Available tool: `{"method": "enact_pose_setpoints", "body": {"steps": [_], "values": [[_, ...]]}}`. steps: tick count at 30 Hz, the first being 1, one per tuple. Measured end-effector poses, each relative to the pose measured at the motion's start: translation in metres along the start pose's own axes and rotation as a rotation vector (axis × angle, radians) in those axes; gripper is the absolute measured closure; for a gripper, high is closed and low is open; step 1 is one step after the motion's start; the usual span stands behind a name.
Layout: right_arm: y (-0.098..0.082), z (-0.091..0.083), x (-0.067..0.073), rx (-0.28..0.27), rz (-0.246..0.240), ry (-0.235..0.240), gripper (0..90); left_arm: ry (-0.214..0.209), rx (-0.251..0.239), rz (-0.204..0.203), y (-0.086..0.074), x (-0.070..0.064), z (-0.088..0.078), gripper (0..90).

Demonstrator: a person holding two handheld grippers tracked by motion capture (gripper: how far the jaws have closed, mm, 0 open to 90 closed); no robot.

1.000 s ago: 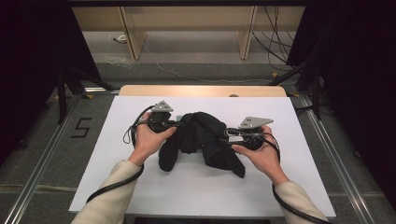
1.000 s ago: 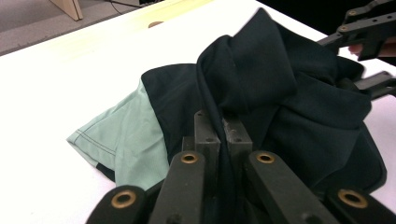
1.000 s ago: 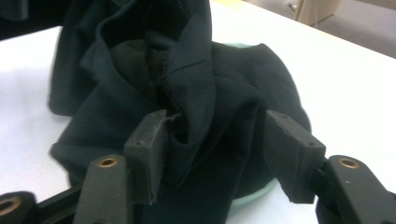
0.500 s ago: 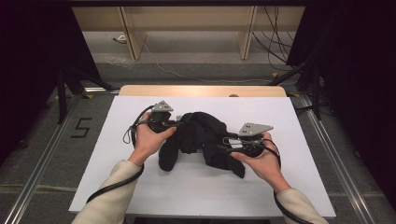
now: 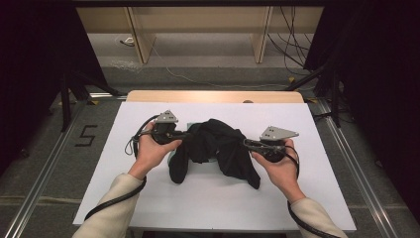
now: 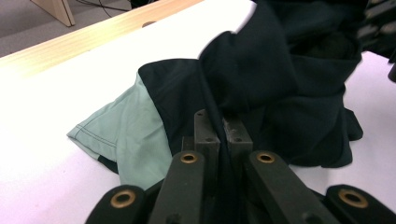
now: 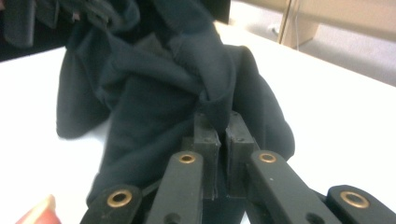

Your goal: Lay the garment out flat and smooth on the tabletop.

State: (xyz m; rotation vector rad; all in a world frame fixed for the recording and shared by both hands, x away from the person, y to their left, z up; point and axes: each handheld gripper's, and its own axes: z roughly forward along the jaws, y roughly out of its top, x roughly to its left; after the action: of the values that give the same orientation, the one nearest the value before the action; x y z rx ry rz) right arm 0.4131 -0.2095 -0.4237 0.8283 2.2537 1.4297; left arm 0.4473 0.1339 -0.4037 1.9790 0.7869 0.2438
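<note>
— Black cloth is bunching up in the middle of the white table [image 5: 124, 198]; what is gripping it on the near left?

— The left gripper [image 5: 184, 134] is pinching it. Its jaws are standing closed on a fold of the dark garment [image 5: 218, 148], with the cloth running up between the pads [image 6: 205, 128] in the left gripper view. A pale green panel [image 6: 126, 135] is showing beneath the black, lying flat on the table just beside those jaws.

— And the bundle itself?

— It is sitting between the two grippers, its long axis running left to right, with one tail hanging toward the person at each end.

— What is happening at the right?

— The right gripper [image 5: 246, 144] has just been closing, and a twisted ridge of the same garment is now sitting between its pads [image 7: 208, 135]; they are pressing on it.

— So which way is the cloth lying for each?

— Inward from both. I am judging that any spreading is going to mean pulling the hands apart along that axis.
</note>
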Motion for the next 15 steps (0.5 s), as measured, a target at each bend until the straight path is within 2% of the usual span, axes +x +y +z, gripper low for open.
{"method": "enact_pose_setpoints", "body": {"steps": [2,5,9,15], "values": [[0.004,-0.007,-0.003,-0.034,0.009,0.003,86.4,-0.002,-0.016,-0.002,0.002,-0.002,-0.002,86.9],[0.005,-0.005,-0.004,-0.05,0.016,0.002,84.0,0.001,-0.016,0.007,0.005,-0.004,-0.001,86.9],[0.002,0.003,-0.001,-0.047,0.031,0.001,72.2,0.007,-0.015,0.004,0.005,-0.003,0.0,87.0],[-0.006,0.015,0.002,-0.012,0.043,0.02,64.5,0.005,-0.015,0.0,0.004,-0.002,0.0,87.0]]}}
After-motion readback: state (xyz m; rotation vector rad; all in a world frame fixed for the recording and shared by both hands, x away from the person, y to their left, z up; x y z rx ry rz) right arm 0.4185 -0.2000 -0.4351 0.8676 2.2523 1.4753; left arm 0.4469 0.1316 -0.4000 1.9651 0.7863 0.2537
